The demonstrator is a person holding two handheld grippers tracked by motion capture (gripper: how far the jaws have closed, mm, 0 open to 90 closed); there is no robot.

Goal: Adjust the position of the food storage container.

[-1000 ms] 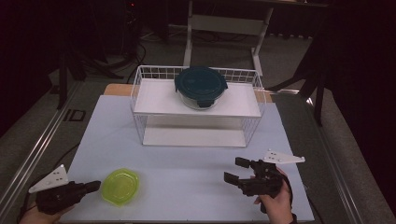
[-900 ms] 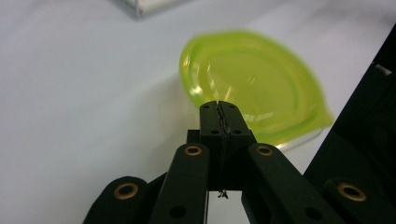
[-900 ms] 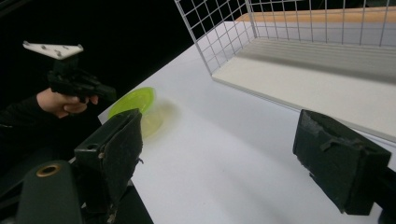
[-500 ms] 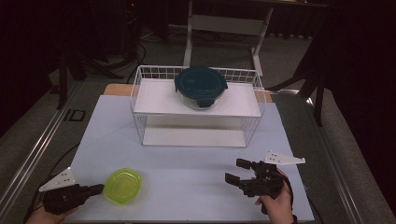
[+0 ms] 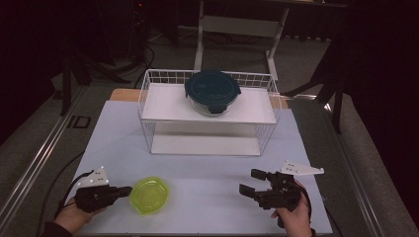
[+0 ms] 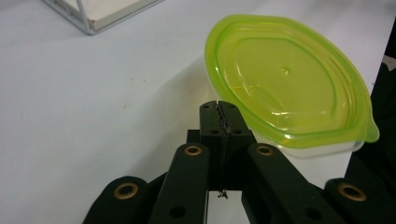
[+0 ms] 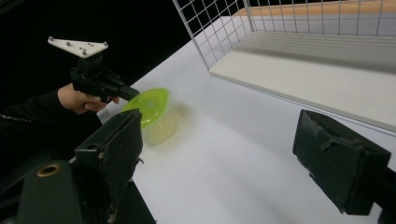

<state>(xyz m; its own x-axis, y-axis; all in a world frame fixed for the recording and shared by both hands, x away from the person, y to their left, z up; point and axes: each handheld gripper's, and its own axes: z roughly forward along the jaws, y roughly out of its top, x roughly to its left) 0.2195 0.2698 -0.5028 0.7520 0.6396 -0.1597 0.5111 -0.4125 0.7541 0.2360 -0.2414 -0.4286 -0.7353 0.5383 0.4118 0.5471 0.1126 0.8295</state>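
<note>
1. High view: left claw (image 5: 123, 190) sits at lower left of frame, jaws pressed together, tip touching or just beside the left rim of the yellow-green container (image 5: 150, 195), which lies on the white surface (image 5: 207, 168) left of bottom centre. Right claw (image 5: 253, 183) is at lower right, jaws spread wide, well apart from the container and holding nothing. The wire rack (image 5: 210, 129) stands in mid frame with a dark-lidded glass bowl (image 5: 212, 92) on its upper shelf.

2. Left gripper view: left claw (image 6: 219, 114) jaws meet with no gap and nothing between them. The container (image 6: 286, 88) fills the upper right of frame, lid on and seated flat, clear tub under it. The lid is leaf-shaped; its long axis runs upper left to lower right here, with a small pointed tab at the lower-right end. Claw tip is at the near rim; whether it actually touches I cannot tell.

3. Right gripper view: right claw (image 7: 233, 154) is wide open, one pad at lower left, the other at lower right. The container (image 7: 152, 112) shows left of centre, with the left claw (image 7: 133, 93) against its far-side rim. Rack at upper right.

4. Judgement: approach step, nothing is gripped. Shut claw looks set to nudge or brace the container. Next move calls for opening the left claw around the rim, or bringing the open right claw across to the tab end.
</note>
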